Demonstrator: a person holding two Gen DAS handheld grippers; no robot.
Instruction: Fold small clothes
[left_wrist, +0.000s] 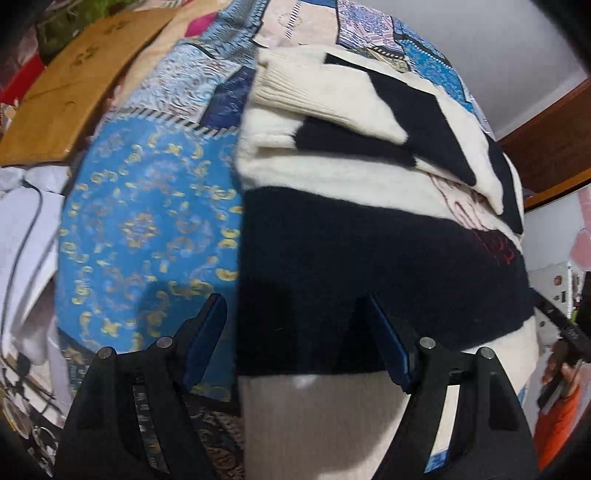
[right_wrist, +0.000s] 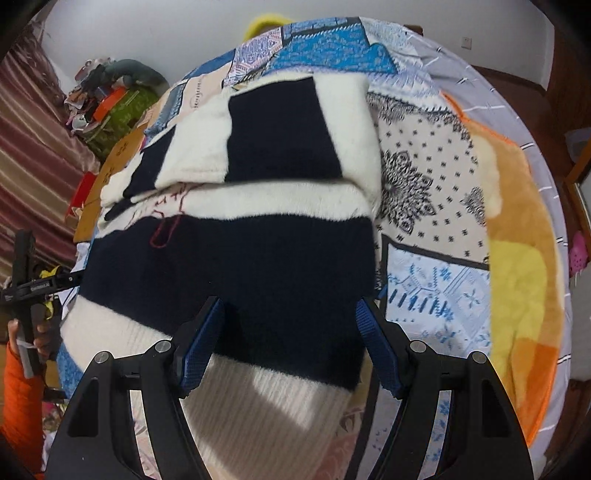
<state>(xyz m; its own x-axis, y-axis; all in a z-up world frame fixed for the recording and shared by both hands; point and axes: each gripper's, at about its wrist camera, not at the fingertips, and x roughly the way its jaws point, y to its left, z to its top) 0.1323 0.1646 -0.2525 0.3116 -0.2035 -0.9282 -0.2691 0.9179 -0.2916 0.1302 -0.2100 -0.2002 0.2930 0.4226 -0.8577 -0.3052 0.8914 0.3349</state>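
Just one striped sweater (right_wrist: 229, 258), two open grippers above.

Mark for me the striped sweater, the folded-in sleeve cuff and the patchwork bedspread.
striped sweater (right_wrist: 229, 266): right wrist view, on its wide dark band.
sleeve cuff (left_wrist: 284, 88): left wrist view, on the cream ribbing.
patchwork bedspread (left_wrist: 147, 229): left wrist view, on the blue and gold patch.

Cream and navy striped sweater (right_wrist: 258, 254) on a patchwork quilt (left_wrist: 147, 229)

Beside the sweater, quilt patches show bright blue with gold scrollwork and white with black medallions; red stitching marks the sweater; beyond the quilt lies an orange and yellow blanket (right_wrist: 517, 258).
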